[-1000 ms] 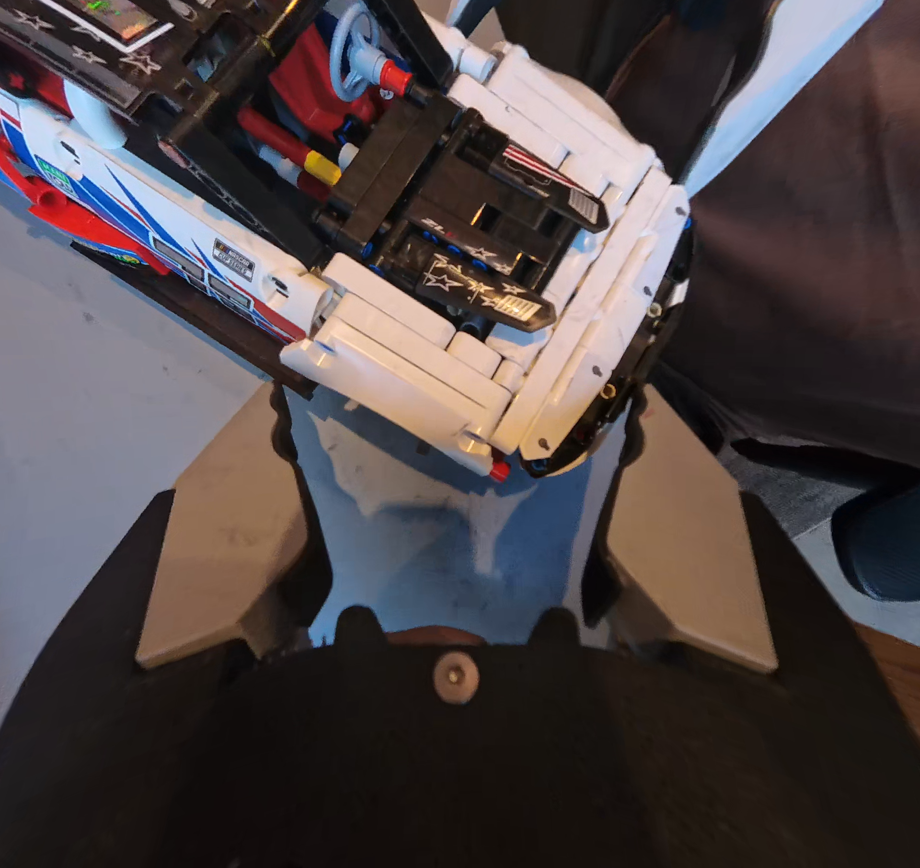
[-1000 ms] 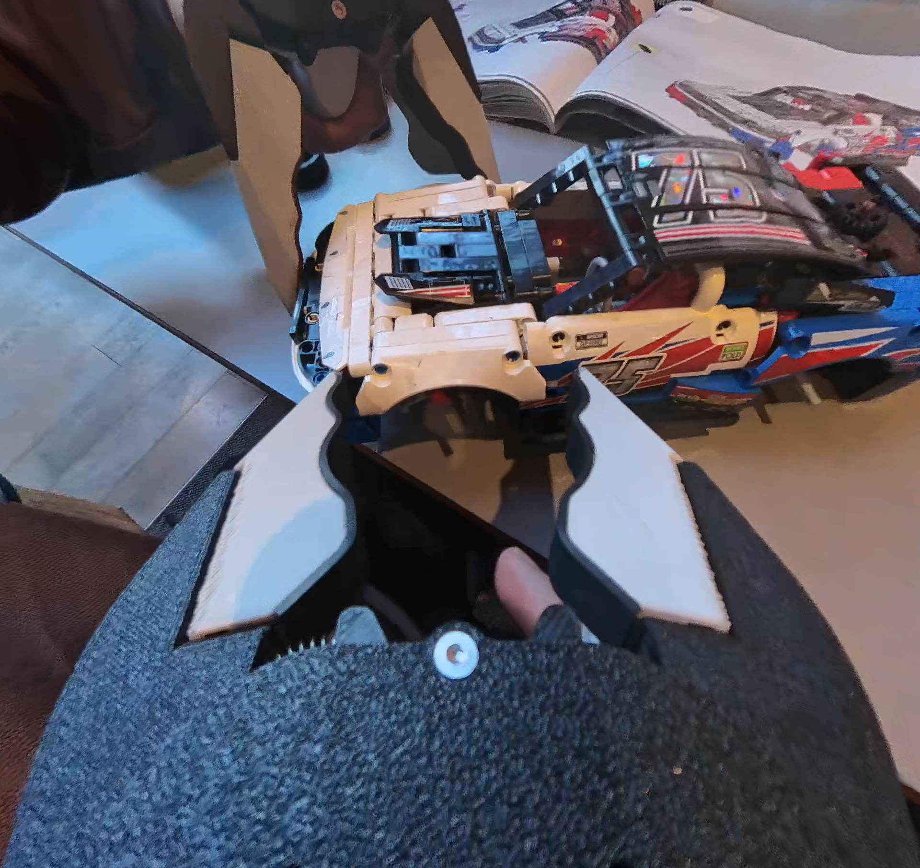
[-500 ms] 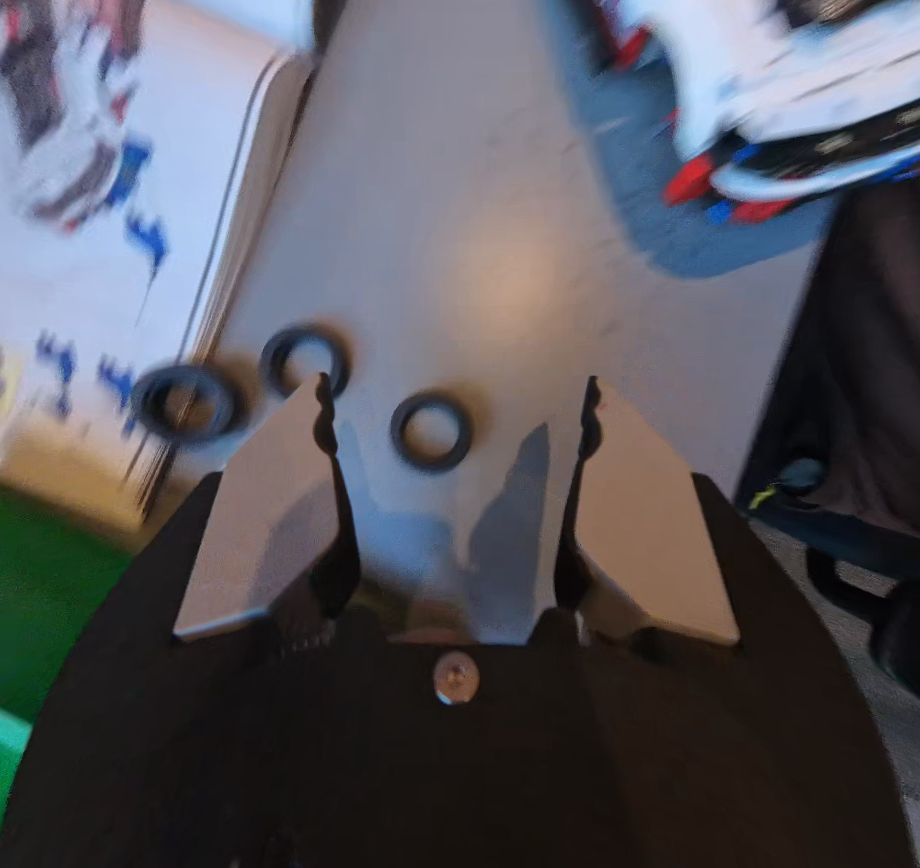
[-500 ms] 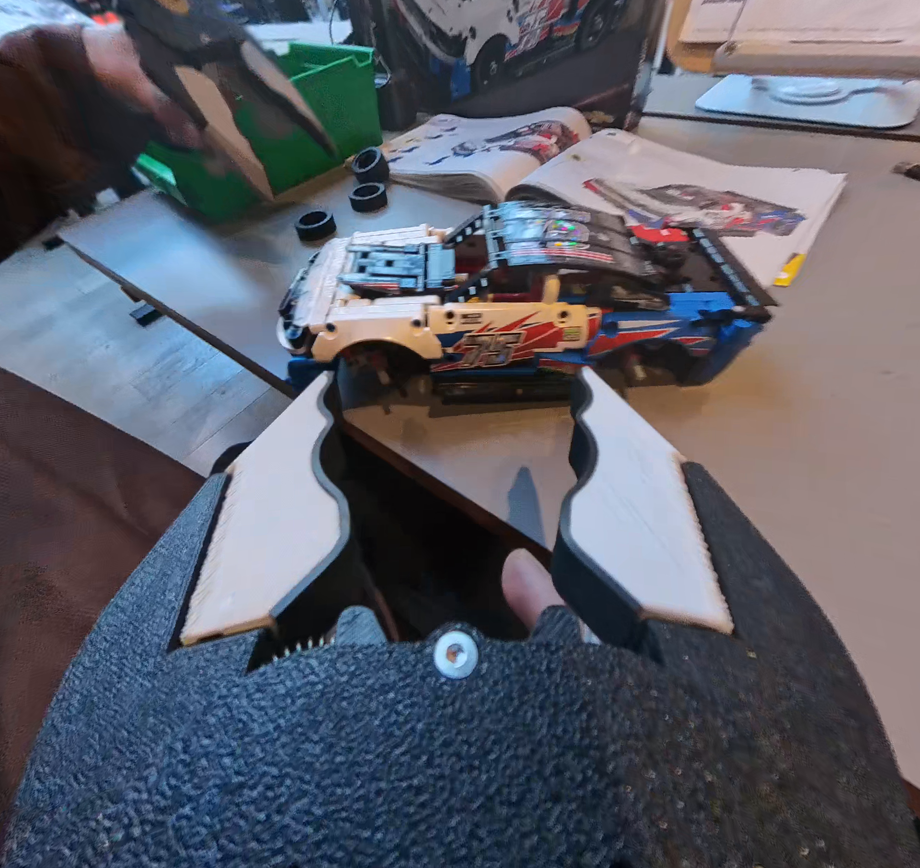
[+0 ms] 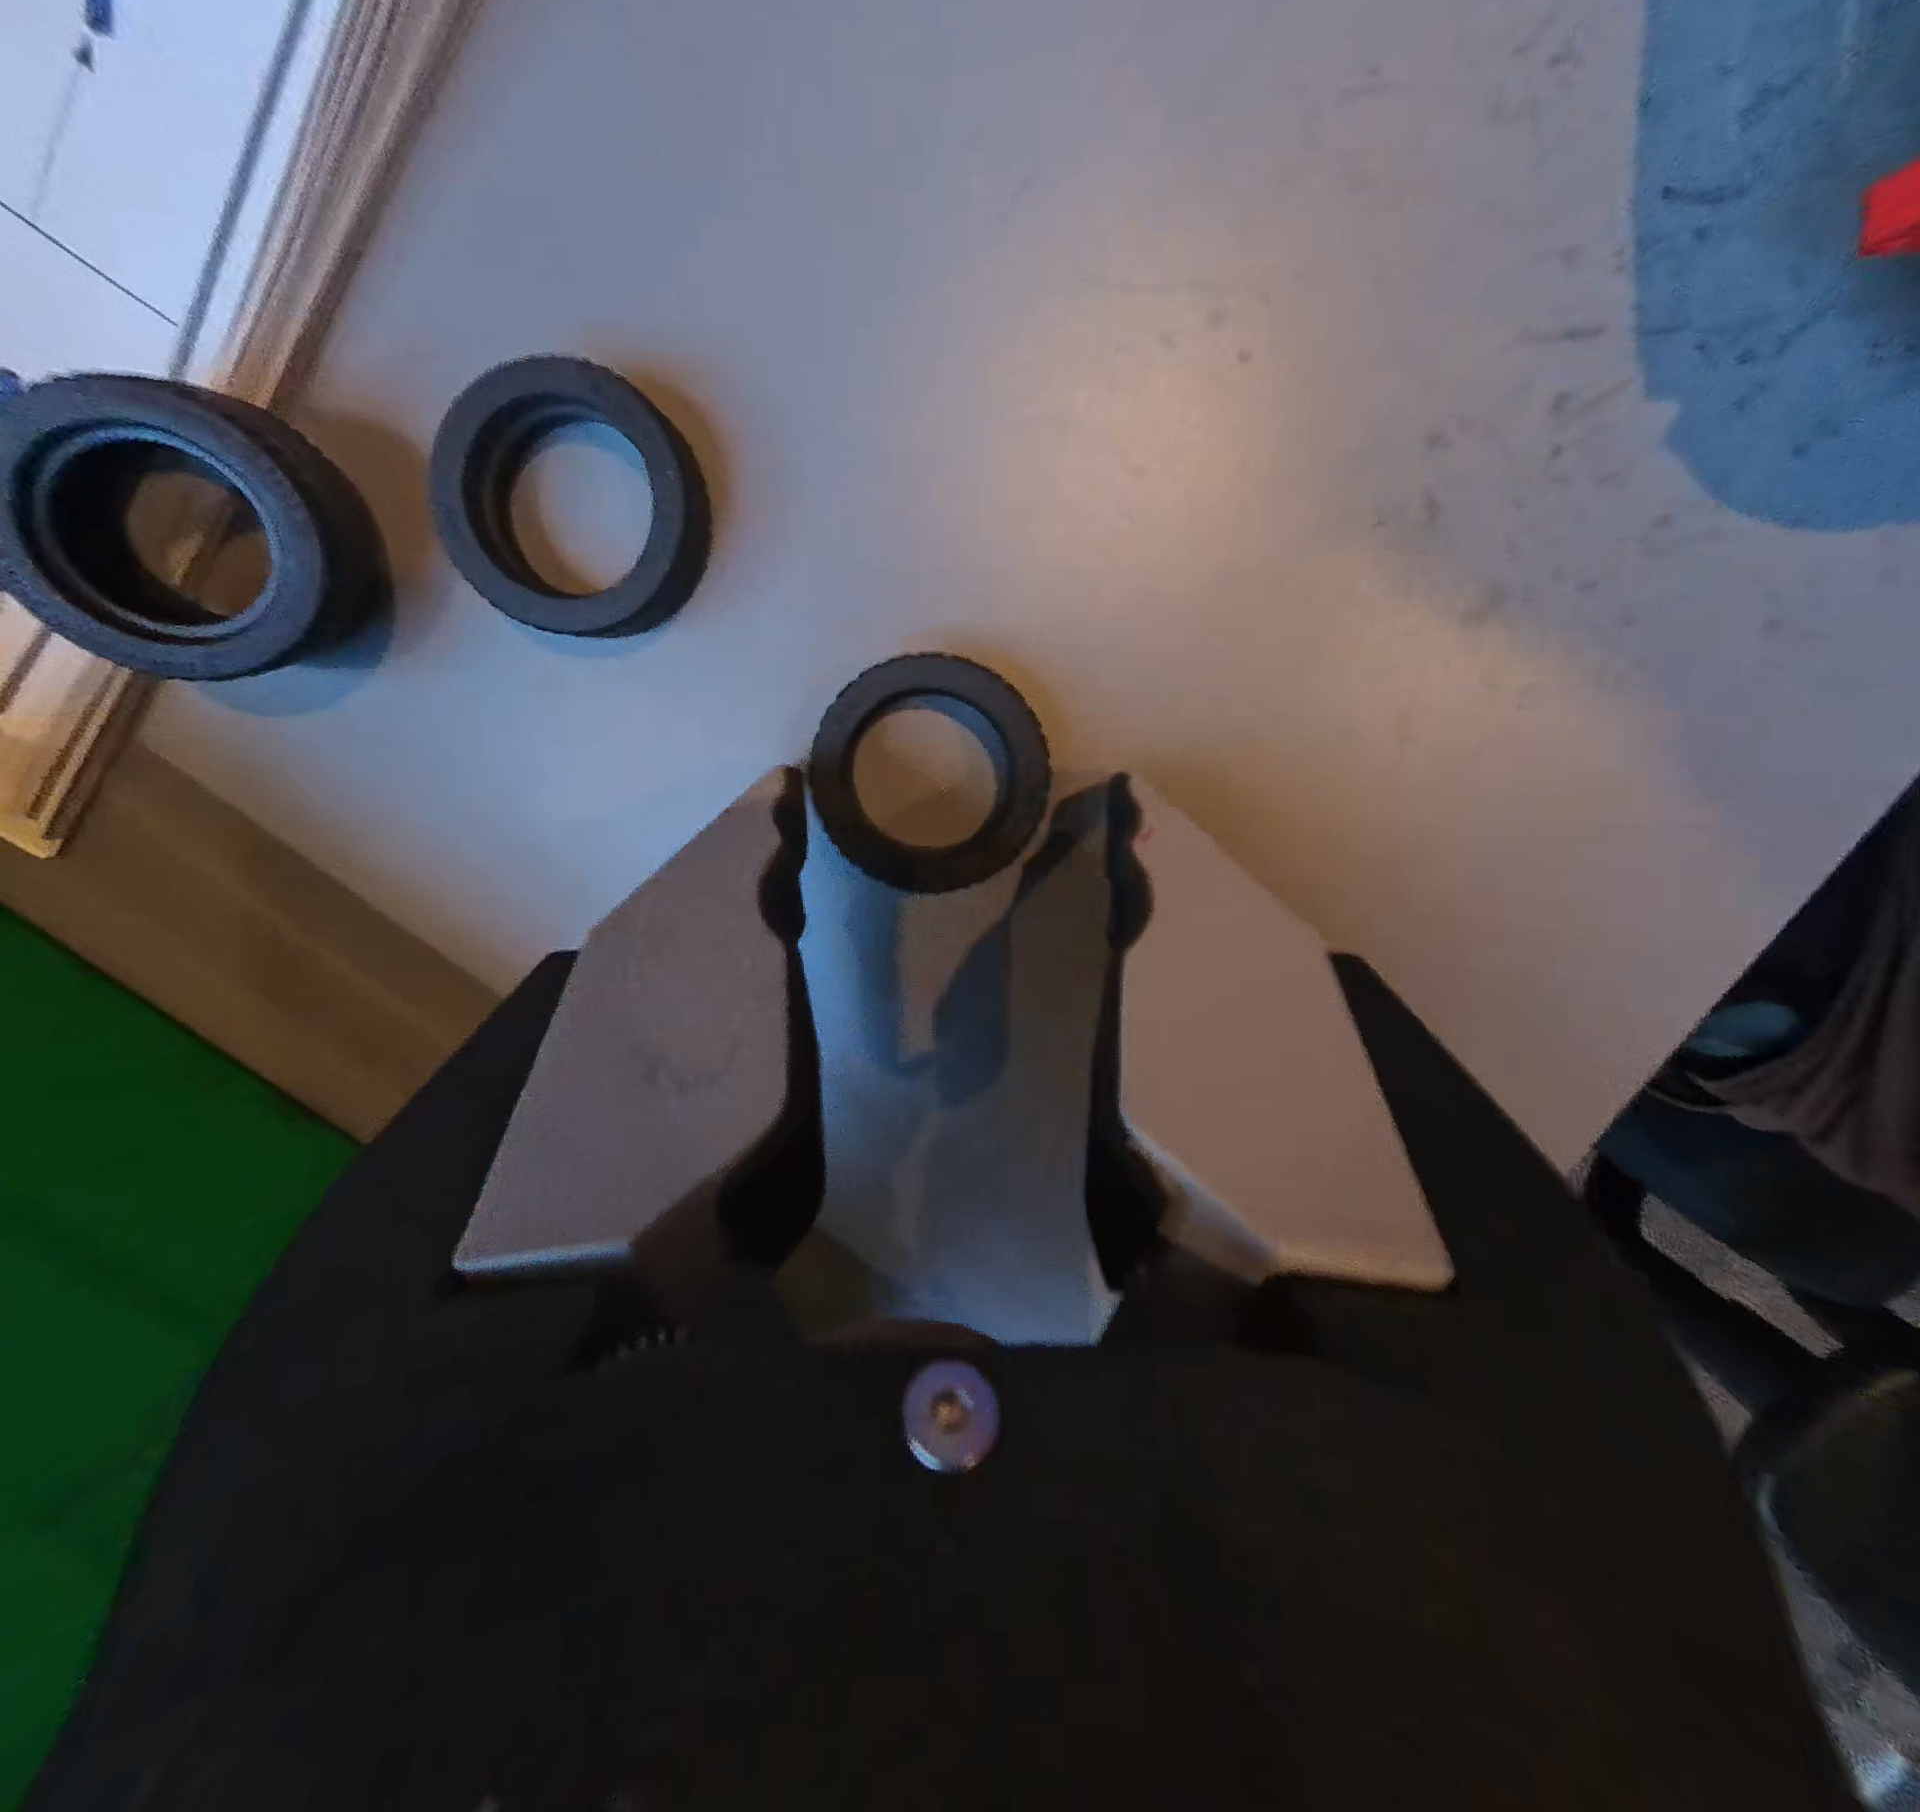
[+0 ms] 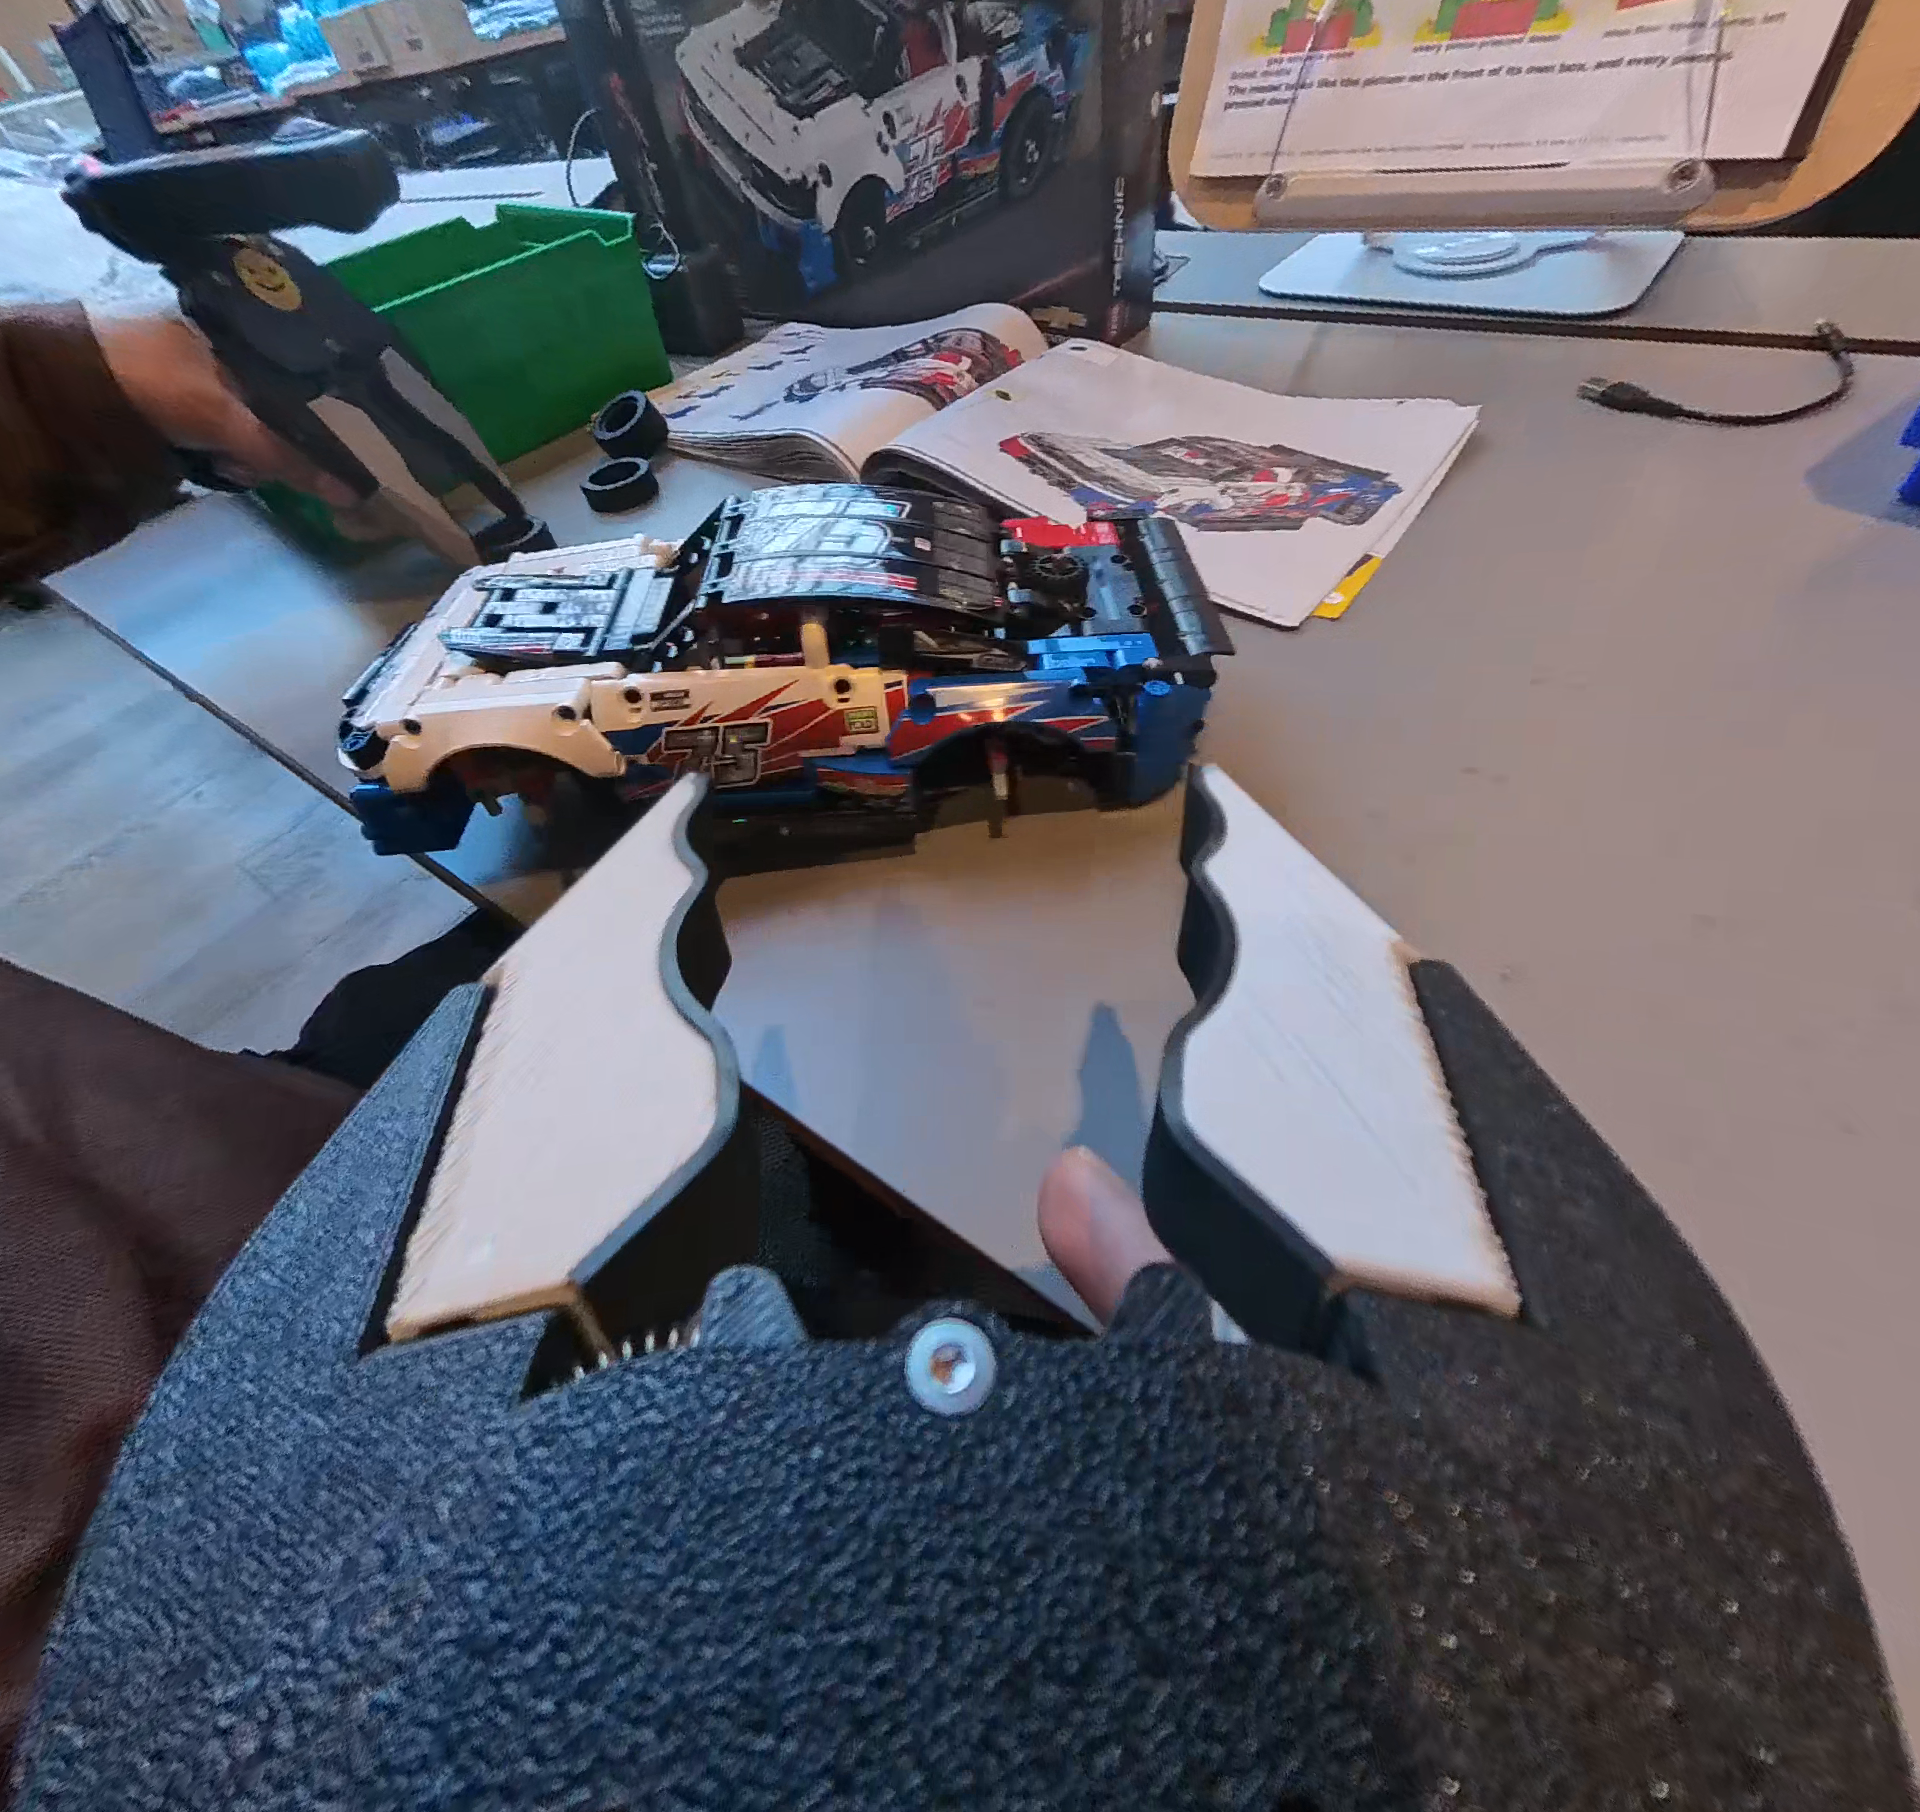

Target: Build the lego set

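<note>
The white, red and blue lego car (image 6: 779, 682) stands on the grey table (image 6: 1558, 723), with bare axles in its near wheel arches. Three loose black tyres lie left of it. My left gripper (image 5: 951, 806) is open, its fingertips on either side of the nearest tyre (image 5: 930, 770) without clamping it. Two more tyres (image 5: 571, 495) (image 5: 177, 526) lie farther left, the last one against the booklet edge. In the right wrist view the left gripper (image 6: 416, 505) reaches down at that tyre (image 6: 520, 538). My right gripper (image 6: 940, 796) is open and empty, held back from the car's near side.
An open instruction booklet (image 6: 1039, 432) lies behind the car. A green bin (image 6: 520, 318) and the set's box (image 6: 862, 89) stand at the back left. A clipboard stand (image 6: 1507, 48) and a cable (image 6: 1714, 401) are at the back right. The table edge (image 6: 447, 889) runs near the car's front. My right fingertips sit around 45 cm from my left ones.
My left gripper left the car's front, swung left to the tyres and came down over the nearest one, jaws narrower. My right gripper drew back from the car and stayed open.
</note>
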`<state>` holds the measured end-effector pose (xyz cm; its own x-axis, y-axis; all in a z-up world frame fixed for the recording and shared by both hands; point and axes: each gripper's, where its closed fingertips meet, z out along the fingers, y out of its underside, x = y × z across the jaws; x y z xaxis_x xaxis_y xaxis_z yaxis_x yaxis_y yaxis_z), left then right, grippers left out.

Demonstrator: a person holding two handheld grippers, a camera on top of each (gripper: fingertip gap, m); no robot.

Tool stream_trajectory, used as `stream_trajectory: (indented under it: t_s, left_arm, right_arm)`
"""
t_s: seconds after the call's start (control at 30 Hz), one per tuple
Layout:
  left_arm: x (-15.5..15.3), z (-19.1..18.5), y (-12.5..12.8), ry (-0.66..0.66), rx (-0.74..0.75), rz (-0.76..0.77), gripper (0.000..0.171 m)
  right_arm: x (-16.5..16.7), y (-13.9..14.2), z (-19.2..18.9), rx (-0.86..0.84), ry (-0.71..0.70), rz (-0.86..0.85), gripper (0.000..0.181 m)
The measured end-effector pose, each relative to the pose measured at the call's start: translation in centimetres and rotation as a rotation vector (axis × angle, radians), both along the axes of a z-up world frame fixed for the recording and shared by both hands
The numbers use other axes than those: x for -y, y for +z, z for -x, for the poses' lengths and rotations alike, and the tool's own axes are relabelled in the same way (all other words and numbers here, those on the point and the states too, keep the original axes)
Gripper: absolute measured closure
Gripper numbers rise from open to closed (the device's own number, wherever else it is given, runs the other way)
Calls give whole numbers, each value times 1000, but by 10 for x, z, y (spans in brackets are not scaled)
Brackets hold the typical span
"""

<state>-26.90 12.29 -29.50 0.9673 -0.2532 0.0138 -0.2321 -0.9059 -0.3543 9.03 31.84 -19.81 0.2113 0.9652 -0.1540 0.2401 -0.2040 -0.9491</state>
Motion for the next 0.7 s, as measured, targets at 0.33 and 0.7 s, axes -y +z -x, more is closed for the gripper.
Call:
stream_trajectory:
  t_s: [0.33,0.7]
  left_arm:
    - [-73,84,43,234,-179,-117,129]
    - [-86,79,37,176,-158,-38,166]
  right_arm:
    - [-36,5,-23,-2,-80,-36,97]
    - [-74,37,-28,-22,-55,-124,110]
